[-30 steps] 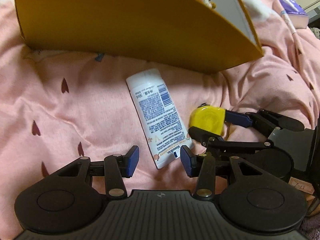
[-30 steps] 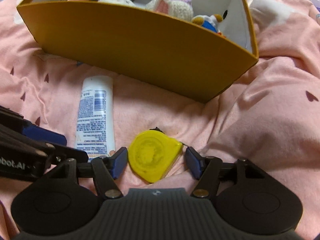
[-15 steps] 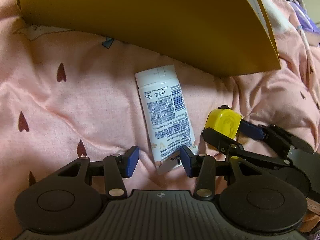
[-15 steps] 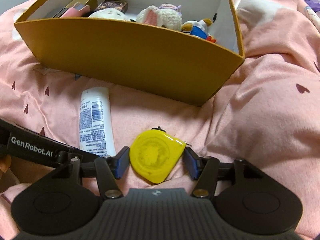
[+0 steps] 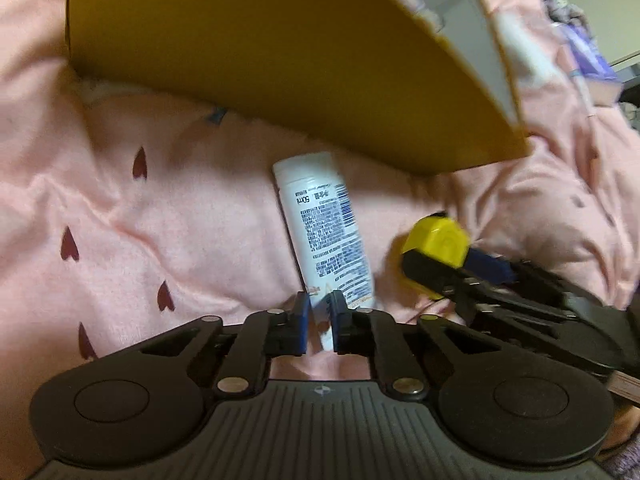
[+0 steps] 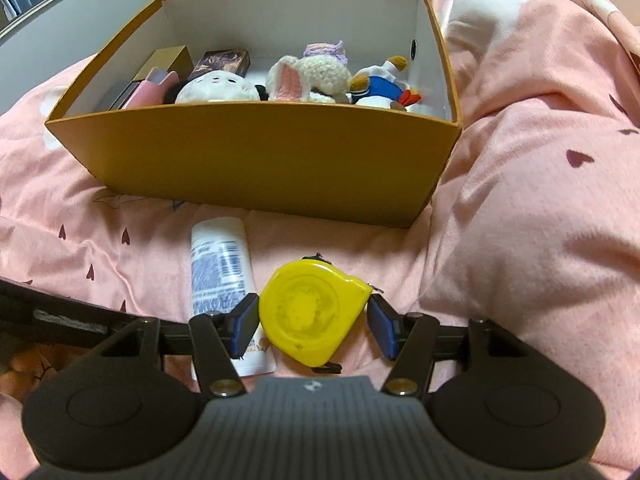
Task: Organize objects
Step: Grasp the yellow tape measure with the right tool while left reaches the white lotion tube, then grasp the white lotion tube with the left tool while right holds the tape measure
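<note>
Tube (image 5: pixel 326 232) of white lotion lies on the pink blanket (image 5: pixel 132 240) just in front of the yellow cardboard box (image 6: pixel 256 152), its cap end pointing toward the box wall. The left gripper (image 5: pixel 319 322) has its blue pads pinched onto the tube's flat crimped end, jaws nearly together with only the thin tail between them; the picture is blurred there, so the grip looks firm but I can't be fully sure.

Just to the right of the tube sits a yellow tape measure (image 6: pixel 310 312). The right gripper (image 6: pixel 312 322) brackets it, one pad touching its left side and the other pad at or just off its right edge, so whether it is actually squeezed I cannot tell.

Inside the box, soft toys crowd the near side: a white plush (image 6: pixel 218 88), a knitted rabbit (image 6: pixel 308 76) and a duck in blue (image 6: pixel 380 84), with small boxes (image 6: pixel 224 62) behind them.
</note>
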`<state>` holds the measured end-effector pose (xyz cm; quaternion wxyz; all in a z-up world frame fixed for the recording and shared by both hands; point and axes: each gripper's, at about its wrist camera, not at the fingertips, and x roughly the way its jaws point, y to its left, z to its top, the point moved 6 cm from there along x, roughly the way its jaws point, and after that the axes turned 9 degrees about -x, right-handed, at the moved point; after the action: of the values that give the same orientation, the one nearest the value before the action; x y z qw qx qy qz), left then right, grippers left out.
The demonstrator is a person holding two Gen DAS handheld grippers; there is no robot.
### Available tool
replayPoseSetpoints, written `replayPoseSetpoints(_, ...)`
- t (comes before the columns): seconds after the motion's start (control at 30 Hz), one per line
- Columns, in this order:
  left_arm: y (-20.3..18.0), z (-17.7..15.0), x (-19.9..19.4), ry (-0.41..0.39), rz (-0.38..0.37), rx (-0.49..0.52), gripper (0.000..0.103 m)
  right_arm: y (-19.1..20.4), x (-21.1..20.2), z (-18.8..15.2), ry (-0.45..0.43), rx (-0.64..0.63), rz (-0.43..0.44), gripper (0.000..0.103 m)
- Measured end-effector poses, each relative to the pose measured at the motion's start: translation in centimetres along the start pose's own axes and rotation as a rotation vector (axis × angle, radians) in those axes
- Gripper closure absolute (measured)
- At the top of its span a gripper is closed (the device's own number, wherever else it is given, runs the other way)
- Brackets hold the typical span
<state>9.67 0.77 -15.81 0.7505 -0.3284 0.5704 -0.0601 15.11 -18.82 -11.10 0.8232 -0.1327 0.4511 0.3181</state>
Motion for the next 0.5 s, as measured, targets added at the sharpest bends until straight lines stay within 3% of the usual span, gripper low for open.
replayPoseSetpoints(0.13,-1.3,0.2,-2.0,-0.071,-0.011,0.064,0.099,0.1,0.2,-0.3,0.002,-0.002,0.0,0.042)
replayPoseSetpoints(0.27,-1.5,0.1,-0.5,-0.032,0.005,0.055,0.098,0.1,0.1,-0.3,-0.01,0.018,0.008,0.042)
replayPoseSetpoints(0.3,-1.2,0.1,-0.1,-0.019,0.034,0.04,0.094,0.0,0.1,-0.3,-0.013,0.024,0.013,0.042)
replayPoseSetpoints(0.4,-0.2,0.0,0.2,-0.019,0.087,0.009,0.067,-0.1,-0.1,-0.3,-0.021,0.034,0.024,0.042)
replayPoseSetpoints(0.5,0.0,-0.1,0.5,0.004,0.054,0.014,0.066,0.0,0.0,-0.3,-0.021,0.033,0.024,0.042)
